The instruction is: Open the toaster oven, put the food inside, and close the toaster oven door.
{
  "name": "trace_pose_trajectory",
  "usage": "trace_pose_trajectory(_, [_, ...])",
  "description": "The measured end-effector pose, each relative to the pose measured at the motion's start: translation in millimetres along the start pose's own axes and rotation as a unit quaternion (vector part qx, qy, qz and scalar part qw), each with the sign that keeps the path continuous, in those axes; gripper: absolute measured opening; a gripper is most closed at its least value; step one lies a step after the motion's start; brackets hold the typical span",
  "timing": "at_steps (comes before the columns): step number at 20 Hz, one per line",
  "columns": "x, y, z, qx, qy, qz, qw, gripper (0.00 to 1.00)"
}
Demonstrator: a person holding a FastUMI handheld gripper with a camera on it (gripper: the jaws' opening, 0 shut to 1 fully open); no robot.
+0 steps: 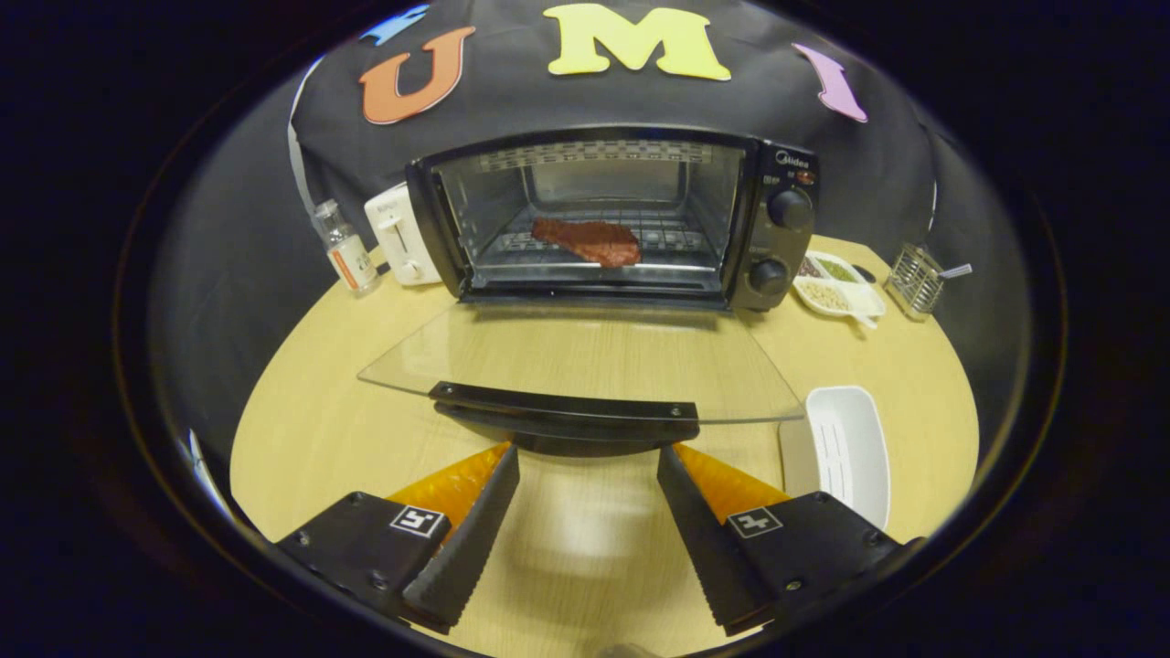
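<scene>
Spread wide with nothing between them, the gripper (588, 512) fingers sit low over the pale wooden round table (302, 439), their tips just short of the black bar handle (565, 408) on the lowered clear glass door (585, 361). That door lies flat and fully open, projecting from the black toaster oven (612, 219) toward the fingers. Beyond it, inside the cavity, the flat reddish-brown slab of food (587, 241) rests on the wire rack (676, 239), roughly centred and clear of the opening. Judged from this layout, loading is complete and only the door closing remains. Risks: the handle is a thin bar on a smooth glass edge, so a lift applied off-centre or with shallow finger contact could slip and let the door drop back; a push that is too hard could slide the whole oven rearward. A white oblong dish (850, 452) lies just beside the right finger and could be knocked by a wide swing. A small glass bottle (345, 247) and a white appliance (399, 235) stand left of the oven; a divided white tray (836, 283) of grains and a wire holder (914, 279) stand right.
</scene>
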State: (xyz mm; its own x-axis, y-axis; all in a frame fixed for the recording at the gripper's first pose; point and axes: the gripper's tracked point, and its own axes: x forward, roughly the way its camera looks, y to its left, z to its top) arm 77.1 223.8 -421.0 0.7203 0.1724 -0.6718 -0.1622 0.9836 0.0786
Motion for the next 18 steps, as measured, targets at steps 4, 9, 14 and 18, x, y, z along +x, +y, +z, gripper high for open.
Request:
trace_pose_trajectory(4, [-15,5,40,-0.001,-0.031,0.007,0.999,0.98])
trace_pose_trajectory(9, [-11,8,100,-0.006,-0.072,0.012,0.997,0.99])
trace_pose_trajectory(14, [-22,13,121,-0.001,-0.106,0.013,0.994,0.97])
trace_pose_trajectory(18, [-44,4,121,0.013,-0.115,0.015,0.993,0.97])
